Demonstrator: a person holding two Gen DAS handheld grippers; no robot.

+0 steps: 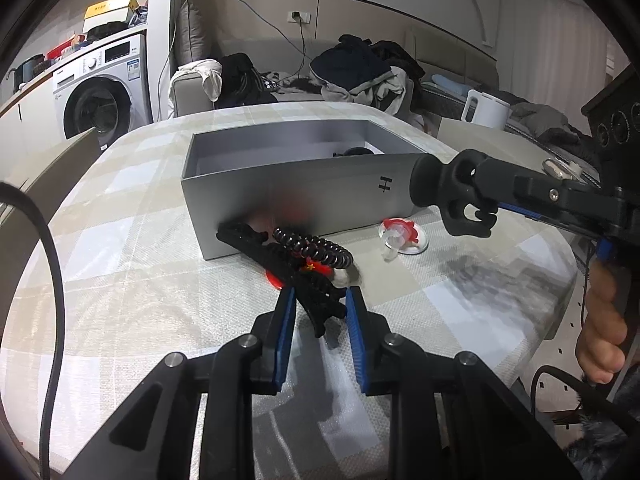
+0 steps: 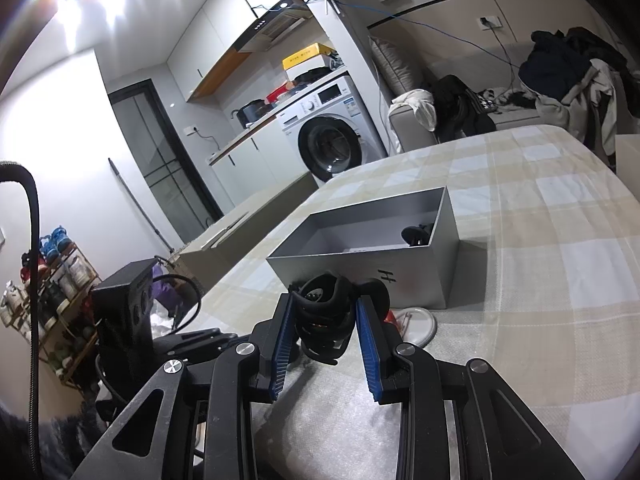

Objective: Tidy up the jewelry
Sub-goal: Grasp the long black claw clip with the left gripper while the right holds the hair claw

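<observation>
An open grey box (image 1: pixel 288 196) (image 2: pixel 400 280) stands on the checked tablecloth with a dark item (image 1: pixel 352 152) (image 2: pixel 416 234) inside at its right end. My left gripper (image 1: pixel 320 300) is closed around the rear of a long black hair claw clip (image 1: pixel 280 256) that lies on the cloth against the box front. A black spiral hair tie (image 1: pixel 316 250) and a small red piece (image 1: pixel 316 268) lie on that clip. My right gripper (image 2: pixel 322 308) is shut on a bulky black hair clip (image 2: pixel 324 304) (image 1: pixel 452 192), held above the table before the box.
A clear and red plastic trinket (image 1: pixel 400 236) (image 2: pixel 416 322) lies by the box's front right corner. A white kettle (image 1: pixel 486 108) stands at the far right. A sofa with clothes (image 1: pixel 360 72) and a washing machine (image 1: pixel 104 92) are beyond the table.
</observation>
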